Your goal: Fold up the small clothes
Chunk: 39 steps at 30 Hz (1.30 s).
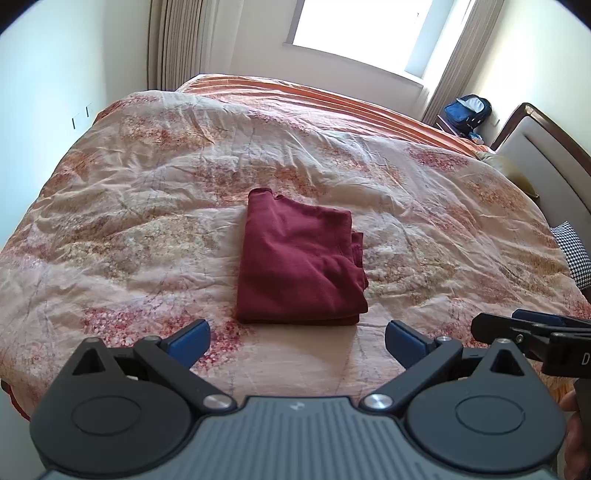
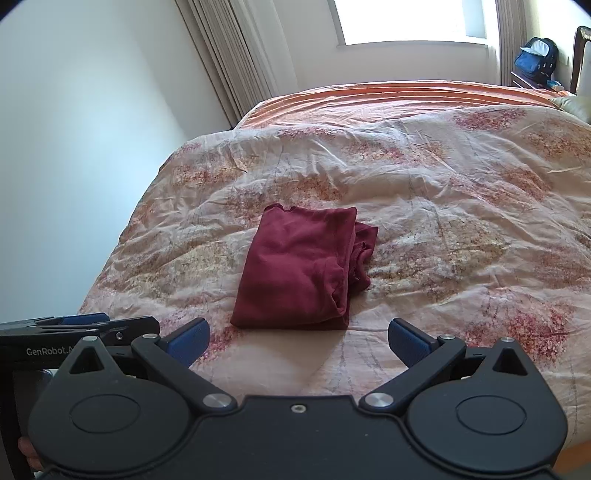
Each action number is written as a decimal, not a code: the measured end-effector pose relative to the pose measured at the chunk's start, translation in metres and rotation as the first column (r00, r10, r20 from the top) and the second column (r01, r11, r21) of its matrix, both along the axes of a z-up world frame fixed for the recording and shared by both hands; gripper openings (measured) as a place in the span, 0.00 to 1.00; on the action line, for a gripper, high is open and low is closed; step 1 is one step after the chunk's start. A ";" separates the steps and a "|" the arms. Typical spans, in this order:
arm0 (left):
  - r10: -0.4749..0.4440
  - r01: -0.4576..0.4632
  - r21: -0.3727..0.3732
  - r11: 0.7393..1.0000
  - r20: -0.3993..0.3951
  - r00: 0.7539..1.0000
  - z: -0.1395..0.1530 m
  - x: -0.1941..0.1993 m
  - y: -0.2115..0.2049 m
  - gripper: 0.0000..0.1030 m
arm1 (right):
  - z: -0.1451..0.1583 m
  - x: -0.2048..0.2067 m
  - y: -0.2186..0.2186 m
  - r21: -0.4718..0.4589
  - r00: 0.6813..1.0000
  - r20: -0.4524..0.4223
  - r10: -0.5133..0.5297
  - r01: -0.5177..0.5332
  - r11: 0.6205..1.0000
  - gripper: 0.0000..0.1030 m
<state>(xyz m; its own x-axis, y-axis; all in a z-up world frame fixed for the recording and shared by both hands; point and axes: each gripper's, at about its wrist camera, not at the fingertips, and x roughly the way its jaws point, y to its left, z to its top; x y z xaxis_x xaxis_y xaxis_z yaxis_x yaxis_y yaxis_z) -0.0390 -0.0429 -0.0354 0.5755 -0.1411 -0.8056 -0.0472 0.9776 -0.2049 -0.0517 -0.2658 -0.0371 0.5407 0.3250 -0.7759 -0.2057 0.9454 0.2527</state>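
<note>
Both grippers hover level over the near edge of the bed, side by side, pointing across it. Left gripper (image 1: 297,338): fingers spread wide, nothing between the blue pads (image 1: 190,341). Right gripper (image 2: 298,339): fingers likewise spread wide, holding nothing.

Each gripper shows at the edge of the other's view, cut off by the frame. A bit of hand shows behind each, mostly hidden.

Just beyond the fingertips, the dark red garment (image 1: 299,262) lies folded into a compact rectangle on the floral quilt (image 1: 129,221), layers bunched at its right edge.

Farther: orange sheet (image 1: 332,96), headboard (image 1: 546,147) partly cut off, blue backpack (image 1: 467,112), bright window (image 1: 369,29) washed out.
</note>
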 end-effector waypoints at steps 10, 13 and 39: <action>-0.001 0.001 -0.002 1.000 -0.004 1.000 -0.001 0.001 0.007 1.00 | -0.001 0.002 0.008 -0.004 1.000 -0.004 0.000 0.000 1.000 1.00; -0.001 0.001 -0.003 1.000 -0.005 1.000 -0.001 0.002 0.009 1.00 | -0.001 0.002 0.007 -0.003 1.000 -0.003 0.001 -0.001 1.000 1.00; -0.008 0.008 -0.007 1.000 -0.004 1.000 -0.004 0.000 0.011 1.00 | -0.004 0.001 0.012 -0.005 1.000 -0.008 -0.002 0.002 1.000 1.00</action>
